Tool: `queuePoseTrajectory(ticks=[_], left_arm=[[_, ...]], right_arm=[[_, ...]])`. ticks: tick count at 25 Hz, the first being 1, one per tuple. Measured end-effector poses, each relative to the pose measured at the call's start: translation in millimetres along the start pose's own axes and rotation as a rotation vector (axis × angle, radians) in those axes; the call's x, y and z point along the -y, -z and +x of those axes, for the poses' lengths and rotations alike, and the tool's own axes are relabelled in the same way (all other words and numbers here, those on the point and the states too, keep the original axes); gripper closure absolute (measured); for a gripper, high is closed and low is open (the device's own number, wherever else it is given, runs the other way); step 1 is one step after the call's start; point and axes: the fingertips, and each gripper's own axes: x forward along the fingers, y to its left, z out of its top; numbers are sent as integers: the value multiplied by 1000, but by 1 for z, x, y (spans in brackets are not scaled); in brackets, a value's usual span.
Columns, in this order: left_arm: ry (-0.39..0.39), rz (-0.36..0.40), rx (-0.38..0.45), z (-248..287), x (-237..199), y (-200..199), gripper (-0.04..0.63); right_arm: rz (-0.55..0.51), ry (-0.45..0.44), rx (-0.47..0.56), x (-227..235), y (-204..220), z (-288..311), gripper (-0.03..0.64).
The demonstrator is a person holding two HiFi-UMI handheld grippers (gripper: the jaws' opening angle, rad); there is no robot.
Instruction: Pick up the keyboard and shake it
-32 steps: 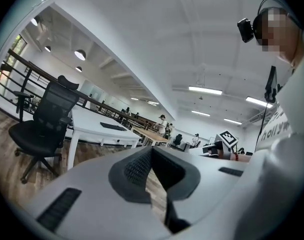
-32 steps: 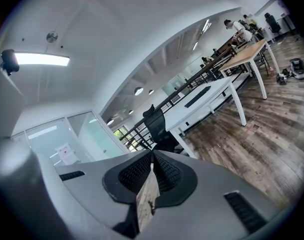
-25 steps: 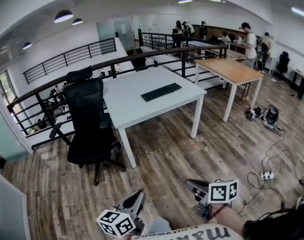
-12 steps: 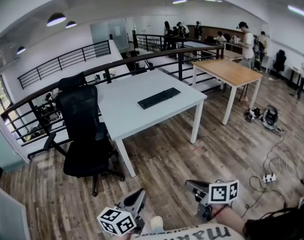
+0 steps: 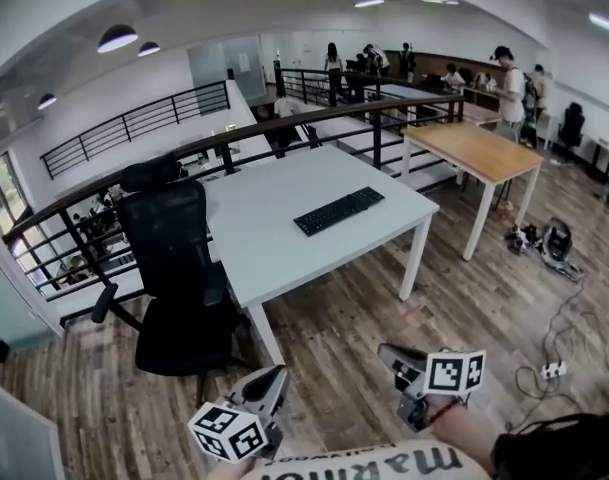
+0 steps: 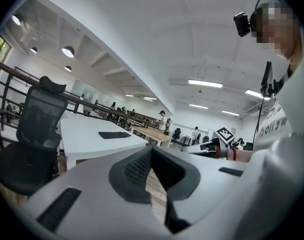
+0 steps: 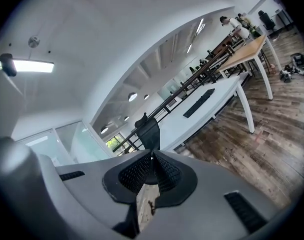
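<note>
Approach step: keyboard (image 5: 339, 210) lies on table (image 5: 254, 243) at 12 o'clock, well apart from left gripper (image 5: 269, 380) and right gripper (image 5: 390, 354), both closed, empty; next, reach it and open jaws.

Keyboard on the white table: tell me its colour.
Black. The keyboard shows best in the head view, lying on the white table.
</note>
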Motion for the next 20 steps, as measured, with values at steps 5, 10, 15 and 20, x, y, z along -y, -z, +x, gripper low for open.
queuePoseTrajectory(ticks=[5,10,15,20], left_arm=[[8,4,1,23,-39,-19,594],[28,4,13,43,-59,-31,594],[36,-42,-9,59,-71,-16,594],[43,-87,-20,81,-82,-16,594]], right_arm=[[-2,-25,19,-1,-16,44,575],[5,-14,10,8,-19,69,575],[14,13,-16,18,-19,80,575],[28,31,-14,33,-30,90,575]])
